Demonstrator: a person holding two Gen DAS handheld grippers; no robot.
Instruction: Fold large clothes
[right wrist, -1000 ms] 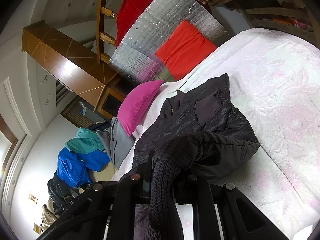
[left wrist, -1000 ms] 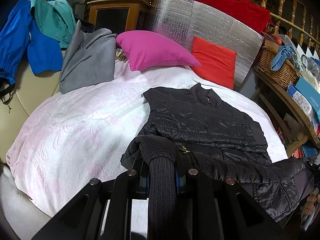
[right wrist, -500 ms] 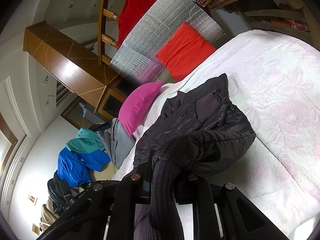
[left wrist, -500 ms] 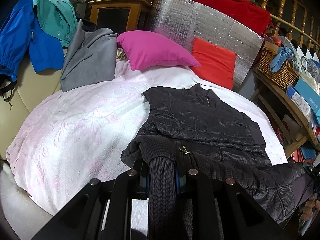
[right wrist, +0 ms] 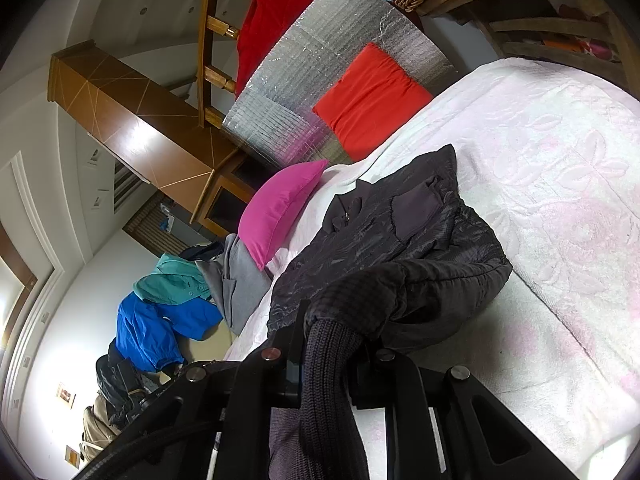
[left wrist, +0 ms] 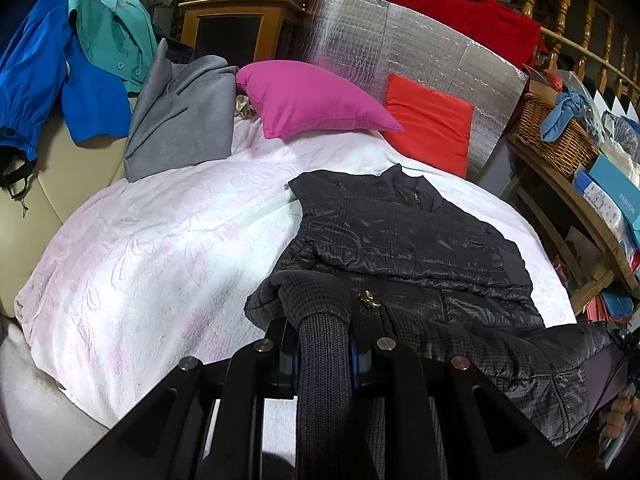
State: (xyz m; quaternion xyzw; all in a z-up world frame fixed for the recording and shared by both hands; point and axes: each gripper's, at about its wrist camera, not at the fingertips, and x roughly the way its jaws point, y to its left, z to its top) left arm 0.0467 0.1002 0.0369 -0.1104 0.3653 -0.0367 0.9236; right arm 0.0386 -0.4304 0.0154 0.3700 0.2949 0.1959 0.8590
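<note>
Nearest in the left wrist view, the left gripper [left wrist: 324, 356] is seen clamped on the ribbed knit cuff [left wrist: 324, 380] of a black quilted jacket [left wrist: 400, 236]; the cuff is pinched between the two jaws and runs back toward the camera. In the right wrist view, the right gripper [right wrist: 328, 364] is likewise closed on a ribbed cuff [right wrist: 328, 360] of the same jacket [right wrist: 400, 240].

Just beyond both pairs of tongs, the jacket is spread on a white and pale pink bedspread [left wrist: 160, 260], collar pointing away, with its sleeves drawn back toward the tongs and bunched at the jaws.

Farther ahead, a magenta pillow [left wrist: 308, 100] and a red cushion [left wrist: 428, 124] are seen at the head of the bed, the cushion leaning against a silver foil panel [left wrist: 400, 52]. Ahead and to the left of the left tongs, a grey garment [left wrist: 180, 116], a teal garment [left wrist: 112, 36] and a blue garment [left wrist: 40, 76] are draped over a beige seat.

Ahead and to the right, a wicker basket [left wrist: 556, 140] stands on a wooden shelf and holds a light blue cloth [left wrist: 564, 112].
</note>
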